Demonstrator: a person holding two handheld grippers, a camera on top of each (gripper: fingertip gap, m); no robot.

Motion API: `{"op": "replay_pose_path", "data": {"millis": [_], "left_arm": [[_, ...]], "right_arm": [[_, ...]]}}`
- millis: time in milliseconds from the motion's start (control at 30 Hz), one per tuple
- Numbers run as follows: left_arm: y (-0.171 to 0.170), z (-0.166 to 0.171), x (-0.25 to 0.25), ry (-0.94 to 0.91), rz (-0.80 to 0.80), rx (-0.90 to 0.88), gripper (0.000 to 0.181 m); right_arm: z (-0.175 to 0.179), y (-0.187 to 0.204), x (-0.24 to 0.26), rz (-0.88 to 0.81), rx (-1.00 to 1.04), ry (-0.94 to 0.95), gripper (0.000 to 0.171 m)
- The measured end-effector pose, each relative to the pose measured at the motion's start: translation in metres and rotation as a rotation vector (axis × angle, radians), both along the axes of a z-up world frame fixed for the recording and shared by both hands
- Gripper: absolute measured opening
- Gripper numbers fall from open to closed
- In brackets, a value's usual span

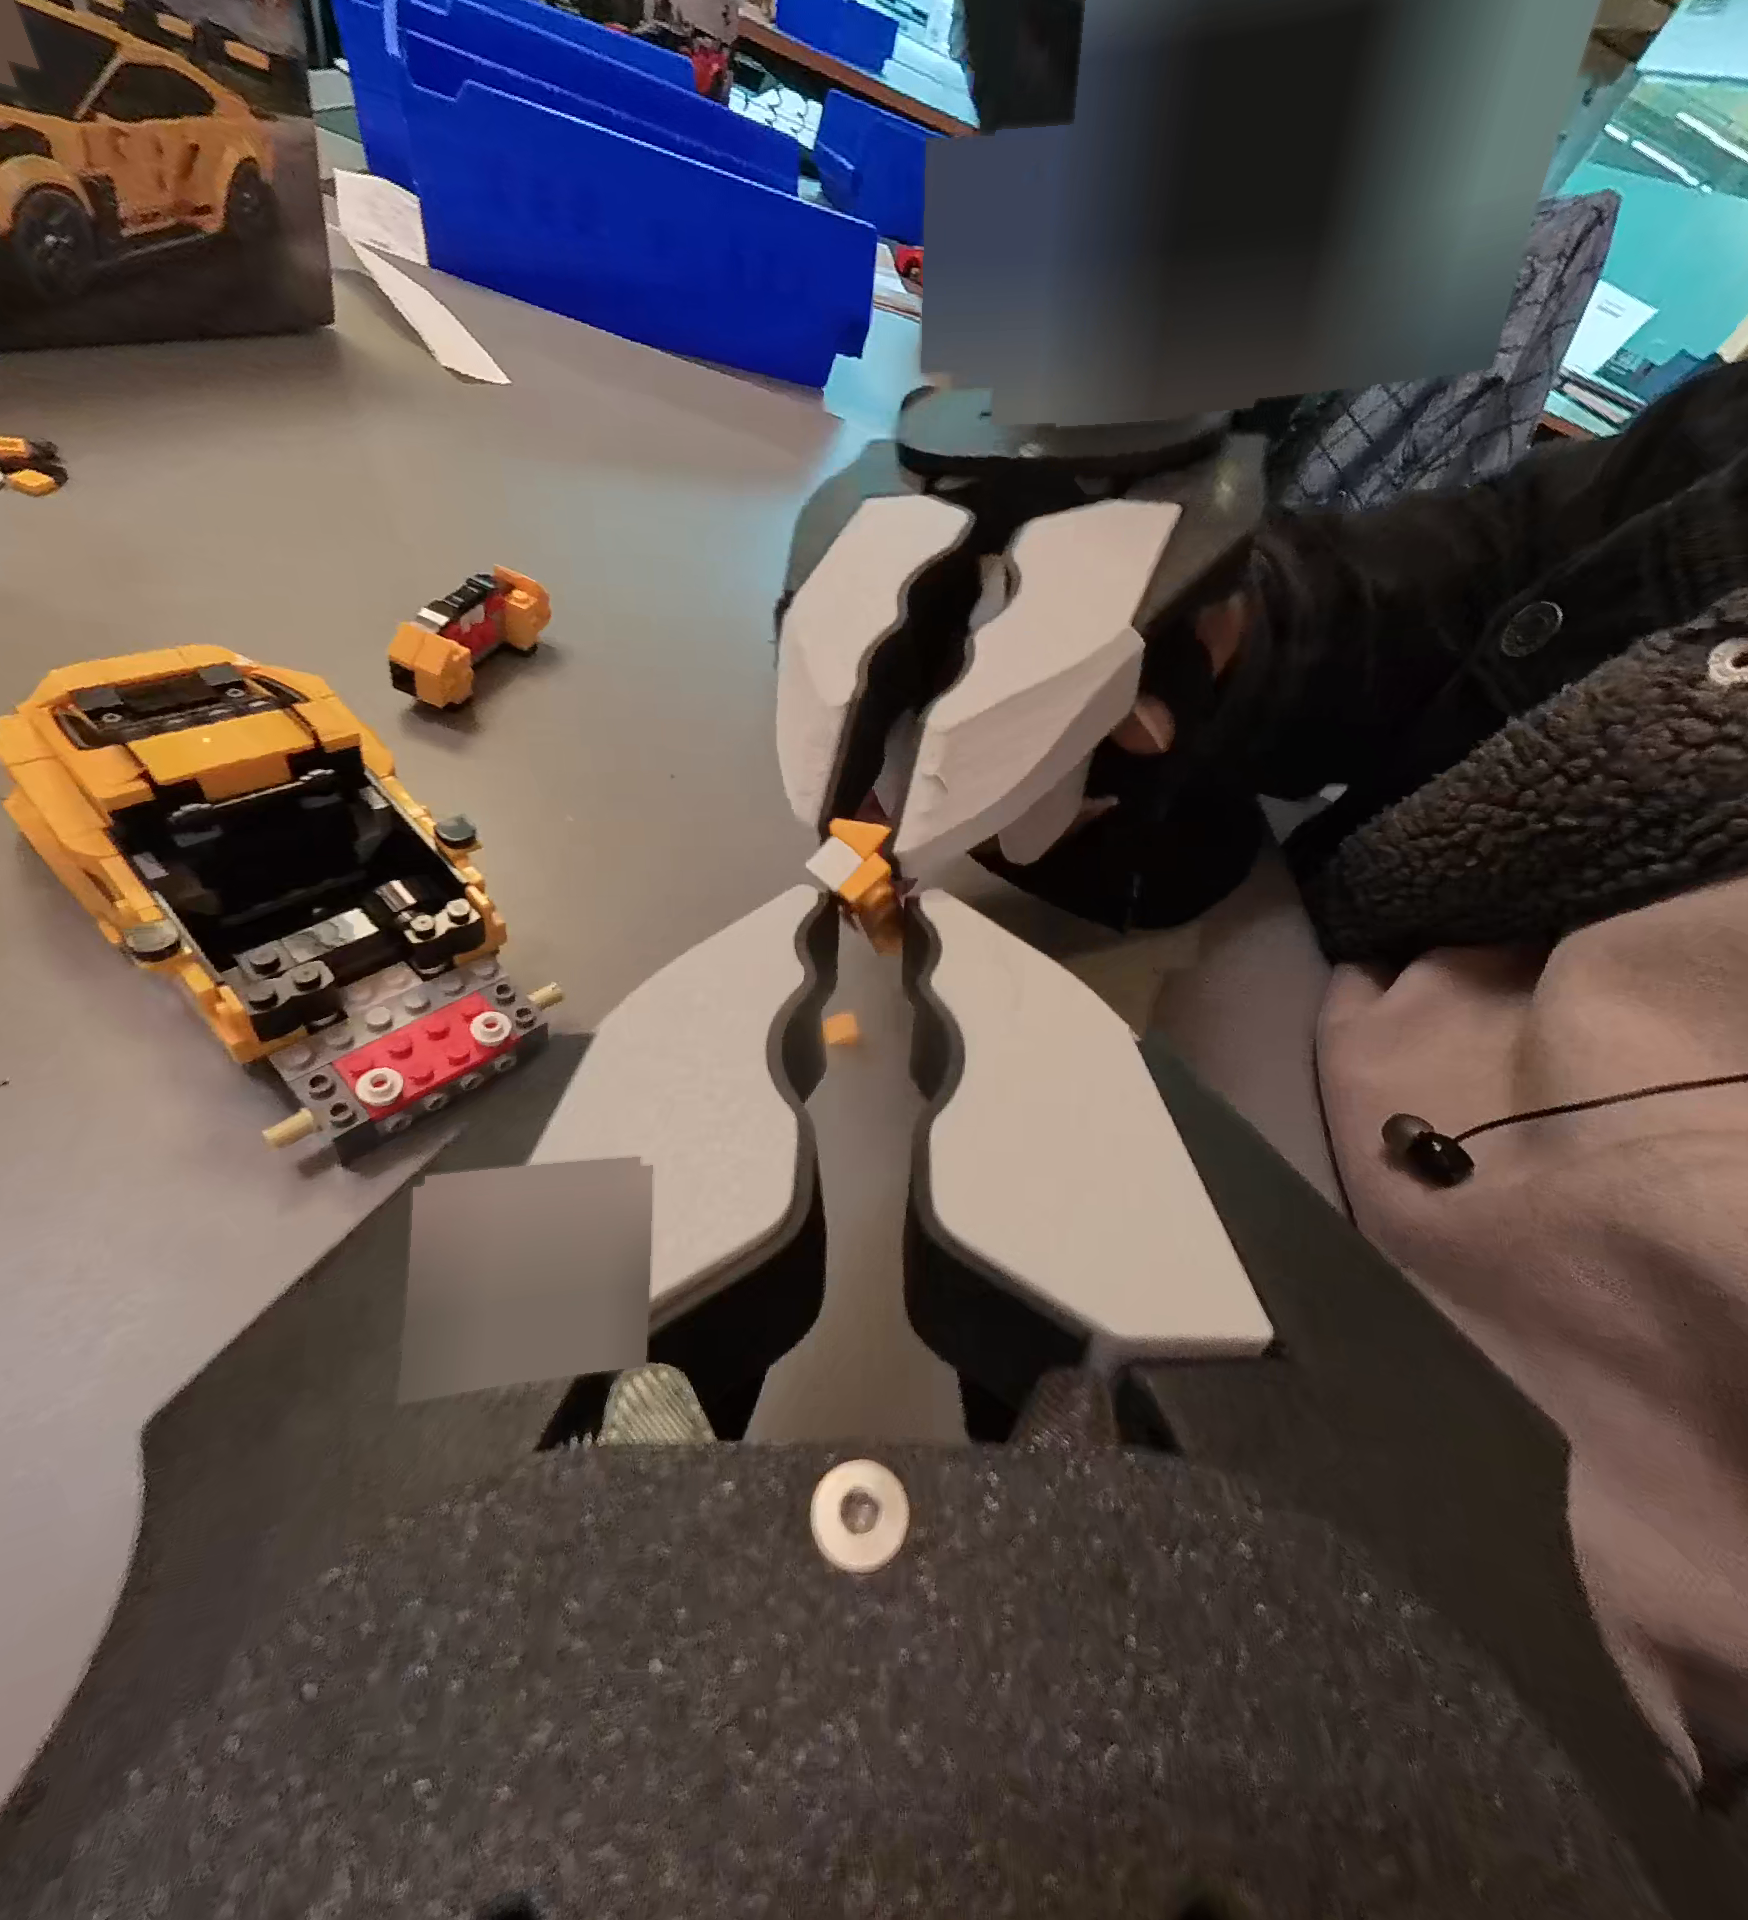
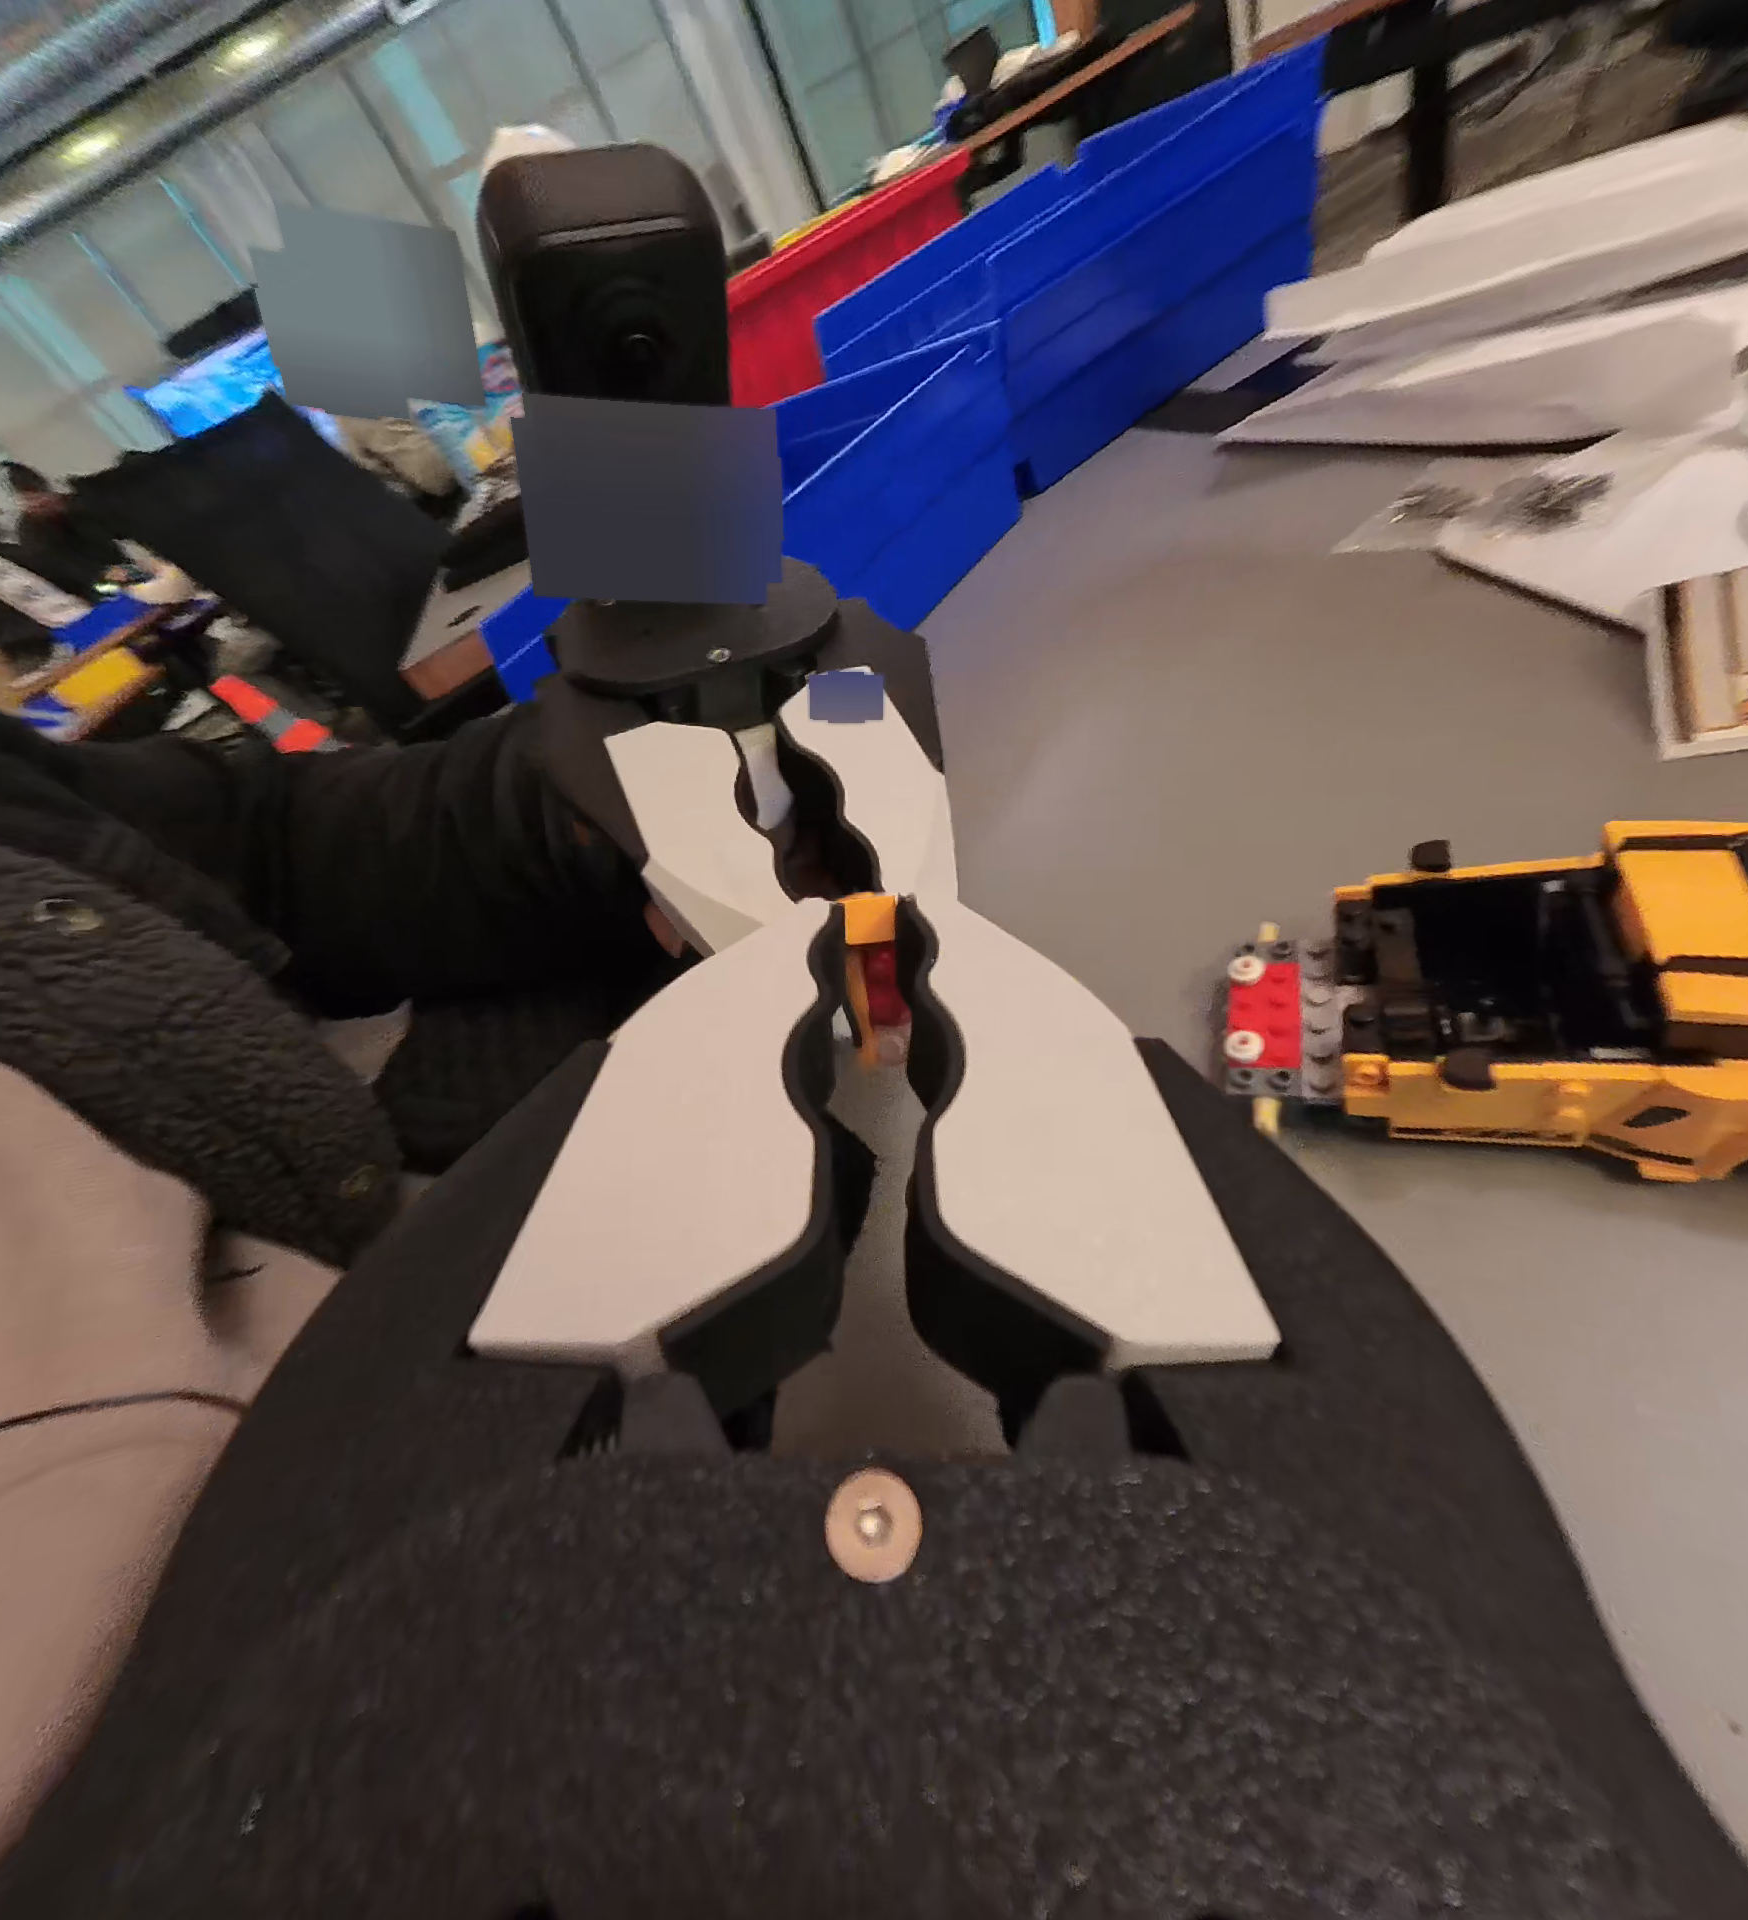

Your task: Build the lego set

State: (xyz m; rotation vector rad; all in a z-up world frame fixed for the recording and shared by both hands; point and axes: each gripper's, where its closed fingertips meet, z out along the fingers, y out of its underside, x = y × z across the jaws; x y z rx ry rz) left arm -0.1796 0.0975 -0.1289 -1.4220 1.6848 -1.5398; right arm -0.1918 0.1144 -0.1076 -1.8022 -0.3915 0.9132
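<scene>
My left gripper [image 1: 865,909] and my right gripper [image 2: 875,925] meet tip to tip above the grey table. Between them is a small orange lego assembly [image 1: 868,878] with a white face; in the right wrist view it shows orange with a red part [image 2: 878,982]. Both grippers are shut on it from opposite ends. The right gripper [image 1: 862,831] comes in from the top of the left wrist view; the left gripper [image 2: 844,899] faces me in the right wrist view. The half-built orange car [image 1: 236,862] [image 2: 1576,997] lies on the table beside them, roof open, with a red plate at its end.
A small orange, red and black sub-assembly [image 1: 470,634] and a loose orange piece [image 1: 839,1029] lie on the table [image 1: 589,499]. Loose parts [image 1: 2,462], the set's box [image 1: 111,166], blue bins [image 1: 621,197] [image 2: 1057,353] and a booklet [image 2: 1743,655] stand farther off. A person's jacket [image 1: 1576,727] is close. Only a small space, under 4 cm, lies between the two pairs of fingers.
</scene>
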Motion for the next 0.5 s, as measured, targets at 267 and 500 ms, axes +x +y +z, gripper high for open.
{"op": "replay_pose_path", "data": {"millis": [267, 500], "left_arm": [[-0.012, -0.006, -0.004, 0.026, -0.078, 0.009, 0.009], [-0.011, -0.008, -0.003, 0.047, -0.075, -0.031, 0.01]], "right_arm": [[-0.001, -0.015, -0.001, 0.252, -0.143, 0.158, 0.009], [-0.008, -0.008, 0.0, 0.199, -0.077, -0.01, 0.009]]}}
